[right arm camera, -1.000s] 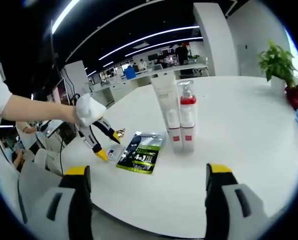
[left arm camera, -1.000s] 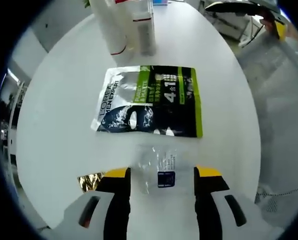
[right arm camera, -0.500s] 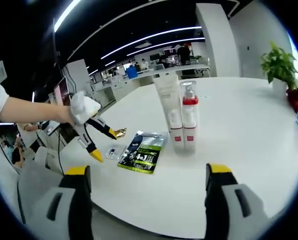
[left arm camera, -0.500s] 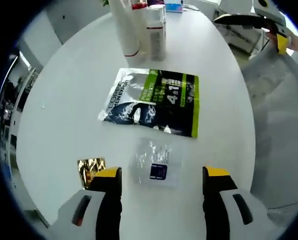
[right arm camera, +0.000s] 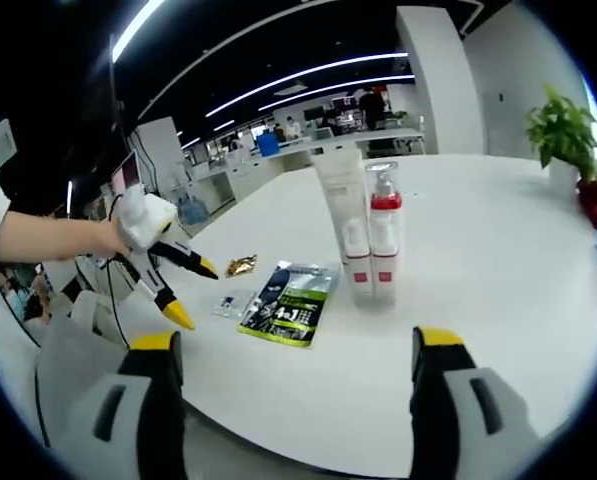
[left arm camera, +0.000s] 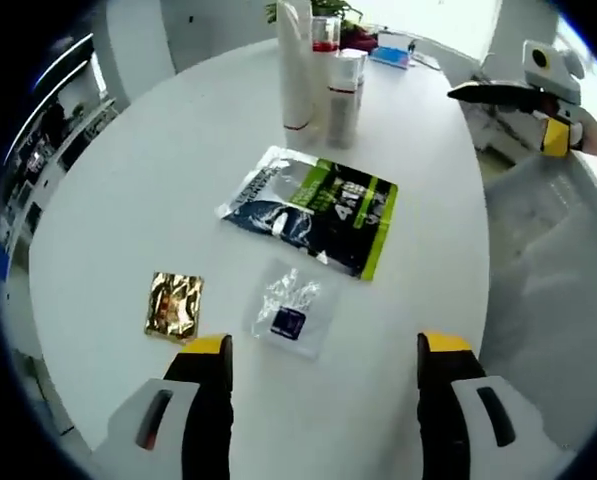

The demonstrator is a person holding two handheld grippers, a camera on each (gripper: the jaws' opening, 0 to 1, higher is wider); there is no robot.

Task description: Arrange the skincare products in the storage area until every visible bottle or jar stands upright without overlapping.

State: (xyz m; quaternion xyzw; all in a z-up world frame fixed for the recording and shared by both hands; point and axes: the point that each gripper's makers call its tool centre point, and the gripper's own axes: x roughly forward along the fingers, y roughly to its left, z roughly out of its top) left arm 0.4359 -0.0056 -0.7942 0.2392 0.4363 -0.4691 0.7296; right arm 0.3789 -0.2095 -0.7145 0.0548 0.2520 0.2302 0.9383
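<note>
2 upright containers [left arm camera: 318, 70] stood touching near the table's [left arm camera: 128, 200] far edge.
Green-black sachet [left arm camera: 313, 208] read "4 1"; left gripper [left arm camera: 323, 355] and right gripper [right arm camera: 296, 350] gaped wide, empty.

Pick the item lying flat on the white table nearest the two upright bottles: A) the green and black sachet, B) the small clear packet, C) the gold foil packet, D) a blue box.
A: the green and black sachet lies just in front of the two upright bottles, while the small clear packet and the gold foil packet lie farther off, toward the left gripper.
</note>
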